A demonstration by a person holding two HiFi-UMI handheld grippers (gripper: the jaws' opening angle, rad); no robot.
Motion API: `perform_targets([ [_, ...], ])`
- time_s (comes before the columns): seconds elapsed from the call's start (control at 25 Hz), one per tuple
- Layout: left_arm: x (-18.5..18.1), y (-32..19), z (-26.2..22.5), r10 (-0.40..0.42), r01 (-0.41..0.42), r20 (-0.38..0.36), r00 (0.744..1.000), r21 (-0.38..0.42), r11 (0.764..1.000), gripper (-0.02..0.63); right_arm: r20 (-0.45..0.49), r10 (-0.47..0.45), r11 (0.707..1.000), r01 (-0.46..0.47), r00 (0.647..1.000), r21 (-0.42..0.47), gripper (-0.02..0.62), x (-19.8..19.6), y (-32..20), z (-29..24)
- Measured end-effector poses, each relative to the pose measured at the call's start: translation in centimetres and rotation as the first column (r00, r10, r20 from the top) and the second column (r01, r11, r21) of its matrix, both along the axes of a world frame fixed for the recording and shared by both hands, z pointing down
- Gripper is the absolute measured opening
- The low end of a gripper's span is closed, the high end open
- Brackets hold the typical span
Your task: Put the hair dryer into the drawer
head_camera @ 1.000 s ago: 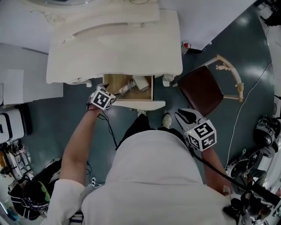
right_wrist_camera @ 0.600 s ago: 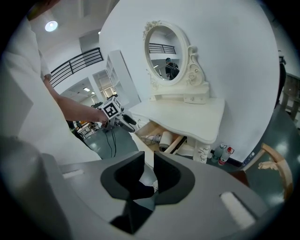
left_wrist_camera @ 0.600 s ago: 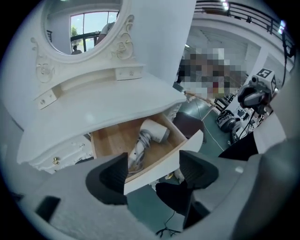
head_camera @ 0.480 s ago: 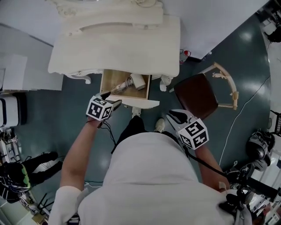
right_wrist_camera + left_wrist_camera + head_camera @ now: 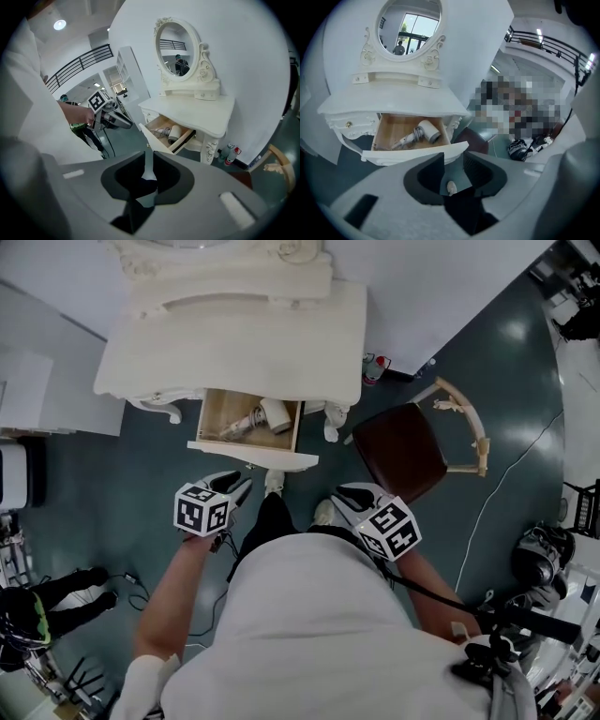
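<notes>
The white hair dryer (image 5: 255, 418) lies in the open wooden drawer (image 5: 251, 454) of the white dressing table (image 5: 234, 343), its cord beside it. It also shows in the left gripper view (image 5: 423, 132) and the right gripper view (image 5: 171, 132). My left gripper (image 5: 240, 487) hangs in front of the drawer, clear of it. Its jaws are closing with nothing between them (image 5: 453, 171); only floor shows in the gap. My right gripper (image 5: 339, 495) is held low to the right, shut and empty (image 5: 147, 171).
A brown-seated chair (image 5: 403, 451) stands right of the table. An oval mirror (image 5: 408, 26) rises at the table's back. Bottles (image 5: 375, 367) stand by the wall. Cables and gear lie at the floor's left and right edges. The person's shoes (image 5: 274, 482) are under the drawer front.
My left gripper has pulled back out of the drawer toward the person, rolled, and its jaws have narrowed. The hair dryer stays in the drawer. The right gripper drifted slightly left.
</notes>
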State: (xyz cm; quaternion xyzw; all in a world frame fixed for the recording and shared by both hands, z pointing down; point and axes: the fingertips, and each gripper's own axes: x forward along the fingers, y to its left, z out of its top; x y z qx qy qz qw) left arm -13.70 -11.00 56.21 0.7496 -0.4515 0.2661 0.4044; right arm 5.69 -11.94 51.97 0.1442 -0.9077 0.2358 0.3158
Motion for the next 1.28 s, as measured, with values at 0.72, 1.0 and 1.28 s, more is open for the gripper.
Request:
perform_targets([
  [0.72,7.8,5.5,-5.2,0.104,-0.100,-0.086,0.991,0.048,0.994,0.002,-0.015,-0.103,0.995,0.103,0.995,-0.007,0.000,-3.7,4.6,-0.1],
  [1.0,4.3,7.4,-6.6,0.144,-0.136,-0.114,0.983,0.072,0.988,0.002,-0.029,-0.121,0.992,0.122,0.992,0.018,0.000,-8.9,6.4,-1.2],
  [1.28,-0.5,10.0,-6.9,0.145,-0.134,-0.120,0.982,0.092,0.987,0.002,-0.051,-0.139,0.989,0.141,0.989,0.042,0.000,-13.7,8.8,-1.6],
])
